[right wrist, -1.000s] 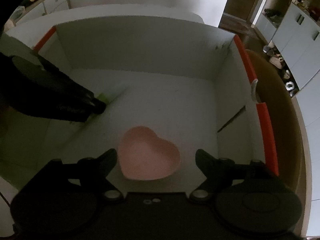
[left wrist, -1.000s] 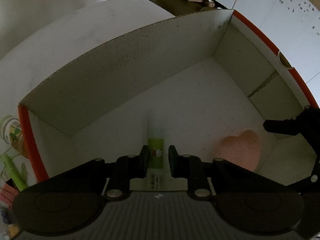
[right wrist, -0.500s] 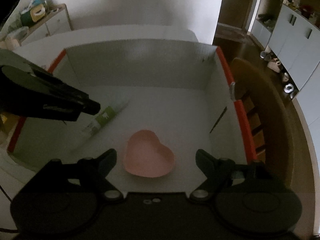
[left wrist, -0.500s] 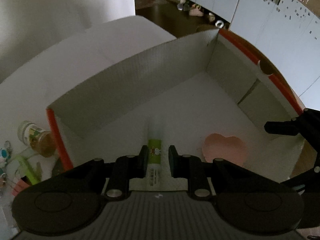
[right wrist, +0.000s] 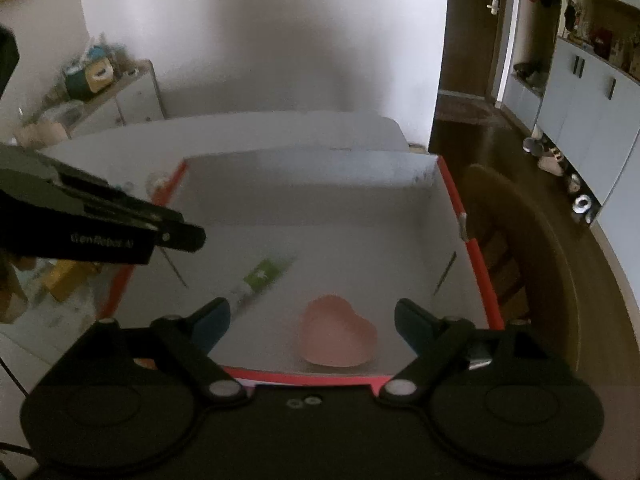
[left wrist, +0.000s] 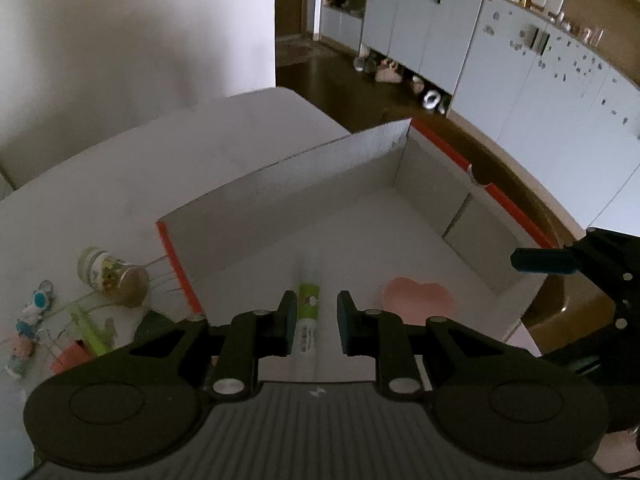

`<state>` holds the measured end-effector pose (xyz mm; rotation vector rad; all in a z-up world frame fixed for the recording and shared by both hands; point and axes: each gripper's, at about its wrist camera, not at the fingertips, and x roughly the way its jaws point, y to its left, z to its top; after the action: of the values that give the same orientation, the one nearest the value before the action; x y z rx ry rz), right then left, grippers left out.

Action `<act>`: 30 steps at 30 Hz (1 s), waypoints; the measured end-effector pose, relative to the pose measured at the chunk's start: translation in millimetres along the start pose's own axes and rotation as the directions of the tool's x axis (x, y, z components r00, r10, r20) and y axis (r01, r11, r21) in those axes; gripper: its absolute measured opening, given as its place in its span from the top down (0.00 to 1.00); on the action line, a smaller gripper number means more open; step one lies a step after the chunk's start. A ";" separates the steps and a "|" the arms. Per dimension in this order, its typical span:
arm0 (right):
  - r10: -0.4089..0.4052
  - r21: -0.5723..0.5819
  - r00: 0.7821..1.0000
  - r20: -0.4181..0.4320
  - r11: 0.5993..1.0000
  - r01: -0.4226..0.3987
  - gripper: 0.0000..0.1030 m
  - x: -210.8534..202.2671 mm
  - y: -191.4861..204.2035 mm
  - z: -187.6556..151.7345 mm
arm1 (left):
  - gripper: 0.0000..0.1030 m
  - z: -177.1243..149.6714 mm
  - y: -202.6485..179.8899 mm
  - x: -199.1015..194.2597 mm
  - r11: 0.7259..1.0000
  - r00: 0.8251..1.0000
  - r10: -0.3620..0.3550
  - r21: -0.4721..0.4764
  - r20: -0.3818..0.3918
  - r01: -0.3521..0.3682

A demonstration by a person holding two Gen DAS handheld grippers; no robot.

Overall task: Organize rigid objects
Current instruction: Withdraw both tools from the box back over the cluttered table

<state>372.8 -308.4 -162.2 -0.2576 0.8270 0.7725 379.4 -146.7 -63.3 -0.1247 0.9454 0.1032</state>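
Observation:
A white box with red edges [left wrist: 320, 168] [right wrist: 472, 248] stands on the table. A green-and-white tube [left wrist: 308, 312] [right wrist: 260, 276] and a pink heart-shaped dish [left wrist: 418, 300] [right wrist: 338, 330] lie on its floor. My left gripper [left wrist: 313, 316] is open and empty, well above the tube, its fingers either side of the tube in view. It shows as a dark bar in the right wrist view [right wrist: 120, 228]. My right gripper [right wrist: 312, 316] is wide open and empty, above the box's near edge, over the dish.
Left of the box on the white table lie a tipped jar [left wrist: 110, 276], small toys [left wrist: 28, 332], a green clip [left wrist: 90, 328] and a pink item [left wrist: 70, 356]. A wooden chair [right wrist: 516, 264] stands at the box's right side. Cabinets [left wrist: 500, 72] line the far wall.
Both grippers have risen and pulled back out of the box. The tube and the dish stay on the box floor. The left fingers are still apart around the tube's line.

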 end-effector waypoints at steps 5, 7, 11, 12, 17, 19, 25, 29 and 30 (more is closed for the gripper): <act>0.022 0.031 0.998 0.051 0.999 -0.024 0.13 -19.1 14.6 -1.4 | 0.80 -13.1 11.4 -23.2 1.000 0.999 -0.022 -0.010 0.042 0.023; 0.033 0.032 0.997 0.075 0.999 -0.036 0.10 -27.4 20.4 -3.4 | 0.80 -18.8 16.8 -31.6 0.999 0.998 -0.029 -0.013 0.056 0.030; 0.017 0.012 0.994 0.108 1.000 -0.018 0.09 -38.0 40.2 -5.1 | 0.80 -34.2 29.5 -53.1 0.999 0.995 -0.044 -0.024 0.087 0.047; 0.013 0.013 0.993 0.114 1.000 -0.014 0.09 -40.5 44.8 -5.9 | 0.80 -38.6 33.8 -58.2 0.998 0.994 -0.050 -0.029 0.093 0.053; 0.017 0.049 0.991 0.134 0.999 -0.023 0.06 -44.7 72.9 -9.4 | 0.78 -59.4 52.4 -78.0 0.998 0.992 -0.057 -0.026 0.116 0.061; 0.013 0.057 0.990 0.144 0.998 -0.022 0.05 -48.0 84.6 -11.0 | 0.72 -67.1 62.0 -85.2 0.997 0.990 -0.069 -0.031 0.121 0.073; 0.014 0.095 0.988 0.154 0.995 -0.029 0.01 -51.8 121.6 -16.8 | 0.72 -93.5 93.6 -103.0 0.995 0.988 -0.081 -0.052 0.129 0.088; 0.008 0.121 0.987 0.160 0.992 -0.028 0.01 -51.0 146.9 -22.0 | 0.71 -110.1 116.8 -113.1 0.995 0.988 -0.074 -0.060 0.136 0.083; 0.009 0.127 0.987 0.163 0.991 -0.030 0.01 -51.1 152.3 -23.2 | 0.69 -113.9 122.6 -115.0 0.994 0.988 -0.076 -0.063 0.136 0.085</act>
<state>230.4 -238.8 -127.3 -0.0700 0.7227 0.7451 203.8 -46.7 -43.4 -0.2167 0.8027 0.0683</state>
